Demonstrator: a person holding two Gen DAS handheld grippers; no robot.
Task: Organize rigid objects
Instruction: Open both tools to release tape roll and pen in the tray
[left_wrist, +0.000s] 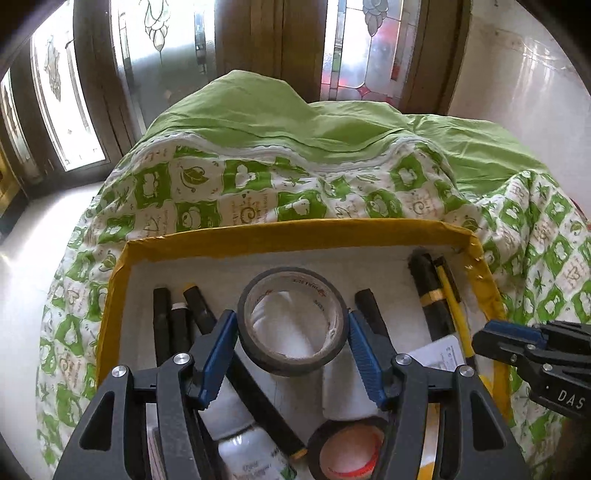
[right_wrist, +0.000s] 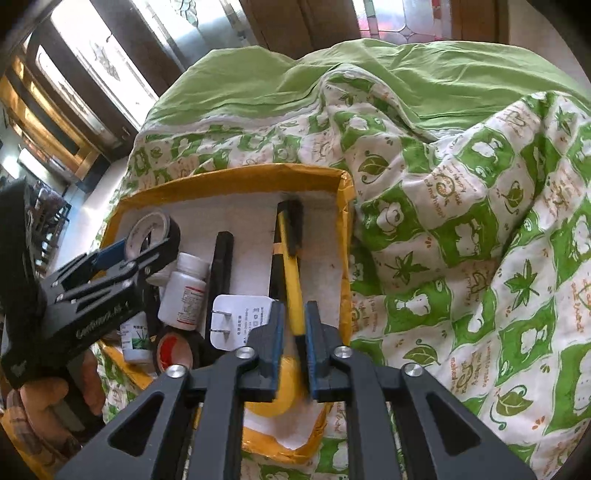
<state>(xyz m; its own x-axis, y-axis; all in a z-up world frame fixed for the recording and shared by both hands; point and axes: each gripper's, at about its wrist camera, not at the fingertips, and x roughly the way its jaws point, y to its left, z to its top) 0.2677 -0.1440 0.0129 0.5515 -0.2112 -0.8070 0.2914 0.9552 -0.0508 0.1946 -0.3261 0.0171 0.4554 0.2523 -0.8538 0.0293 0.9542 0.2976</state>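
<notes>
A yellow-taped box (left_wrist: 295, 232) with a white inside sits on a green patterned quilt. My left gripper (left_wrist: 292, 328) is shut on a black tape roll (left_wrist: 292, 320) and holds it above the box; it also shows in the right wrist view (right_wrist: 147, 236). My right gripper (right_wrist: 294, 325) hangs over the box's right side, jaws nearly shut, with a yellow-handled tool (right_wrist: 290, 280) between the pads. It shows at the right edge of the left wrist view (left_wrist: 495, 332).
The box holds black markers (left_wrist: 173, 321), a second tape roll with a red core (left_wrist: 347, 448), white bottles (right_wrist: 184, 291), a white plug adapter (right_wrist: 240, 317) and a black stick (right_wrist: 221, 266). The quilt (right_wrist: 461, 221) bunches up right and behind. Windows stand beyond.
</notes>
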